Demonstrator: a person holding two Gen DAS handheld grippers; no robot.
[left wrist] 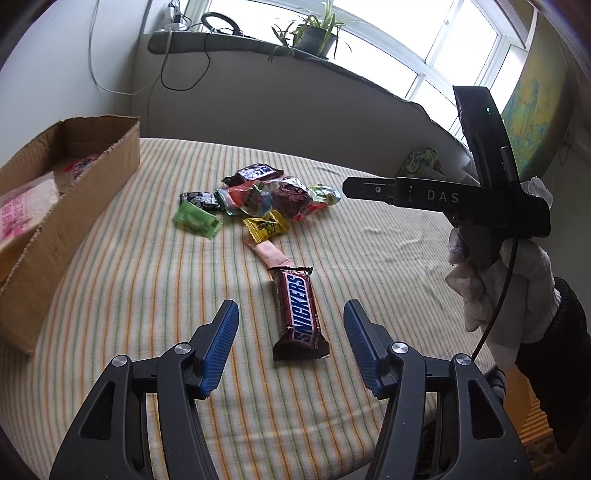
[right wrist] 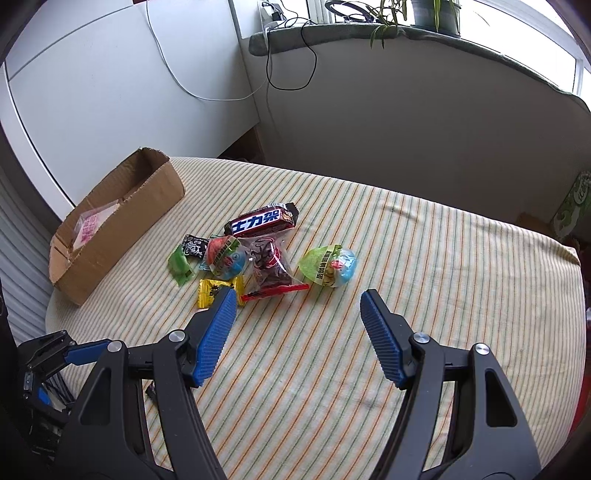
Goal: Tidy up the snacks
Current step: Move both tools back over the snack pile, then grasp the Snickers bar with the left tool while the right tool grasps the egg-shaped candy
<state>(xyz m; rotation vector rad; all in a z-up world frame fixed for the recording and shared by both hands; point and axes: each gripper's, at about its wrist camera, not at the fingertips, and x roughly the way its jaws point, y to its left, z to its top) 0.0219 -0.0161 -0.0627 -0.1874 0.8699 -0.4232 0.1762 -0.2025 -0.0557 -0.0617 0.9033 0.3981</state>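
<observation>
A brown Snickers bar (left wrist: 299, 314) lies on the striped tablecloth (left wrist: 147, 295), just ahead of and between the fingers of my open left gripper (left wrist: 291, 305), whose pads do not touch it. Beyond it lie a pink sachet (left wrist: 267, 254) and a snack pile with a yellow candy (right wrist: 212, 291), a green packet (right wrist: 179, 264), a second Snickers bar (right wrist: 262, 221) and a clear red-edged pack (right wrist: 269, 273). My right gripper (right wrist: 299, 292) hovers open and empty before the pile, near an egg-shaped green-blue pack (right wrist: 328, 266). A gloved hand (left wrist: 498, 288) holds it.
An open cardboard box (left wrist: 74, 221) (right wrist: 122, 229) with pink-and-white packets inside stands at the table's left. A green pack (right wrist: 574, 206) sits at the far right edge. Behind are a wall, hanging cables and a windowsill with a potted plant (left wrist: 314, 33).
</observation>
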